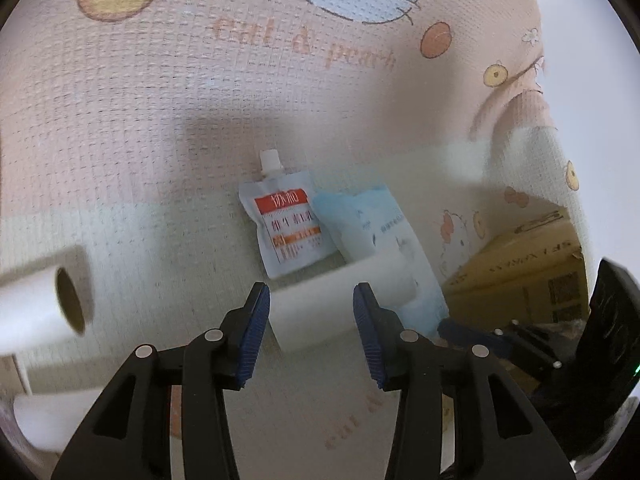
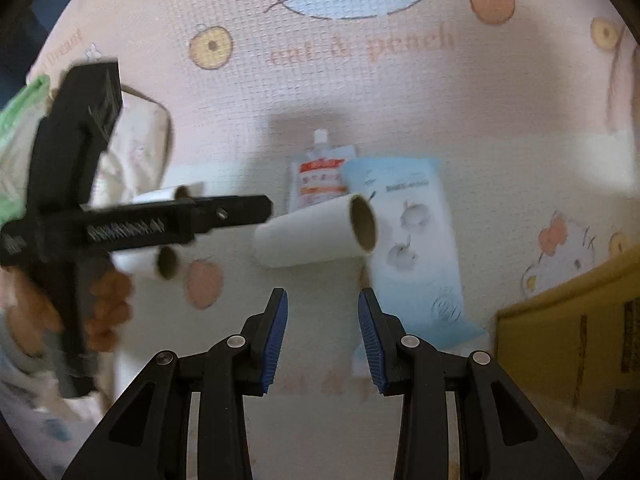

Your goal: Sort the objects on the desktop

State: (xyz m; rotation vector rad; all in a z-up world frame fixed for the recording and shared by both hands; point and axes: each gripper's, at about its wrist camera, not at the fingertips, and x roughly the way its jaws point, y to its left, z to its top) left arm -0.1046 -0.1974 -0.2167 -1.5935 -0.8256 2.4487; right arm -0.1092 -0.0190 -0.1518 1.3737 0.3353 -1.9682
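Surface: a pink cat-and-peach printed tablecloth [image 2: 360,92] covers the table; a cardboard box [image 2: 568,332] stands past its right edge.
Task things: a white paper roll [image 2: 316,236] lies on its side in the middle of the cloth, one end resting on a pale blue wipes pack [image 2: 416,248]. A spouted white pouch with an orange label [image 1: 288,228] lies flat, touching the pack's left side. Two more rolls [image 2: 168,262] lie towards the left edge.
Left gripper [image 1: 308,320]: jaws spread wide, either side of the middle roll; the blue pads do not press it.
Right gripper [image 2: 322,336]: narrow gap, nothing between the jaws; it hangs above bare cloth, short of the roll.
Risk: the roll sits unevenly on the slick pack, so a one-sided touch on closing could send it rolling. The two grippers are close and may collide. Motion blur hides the exact clearance.
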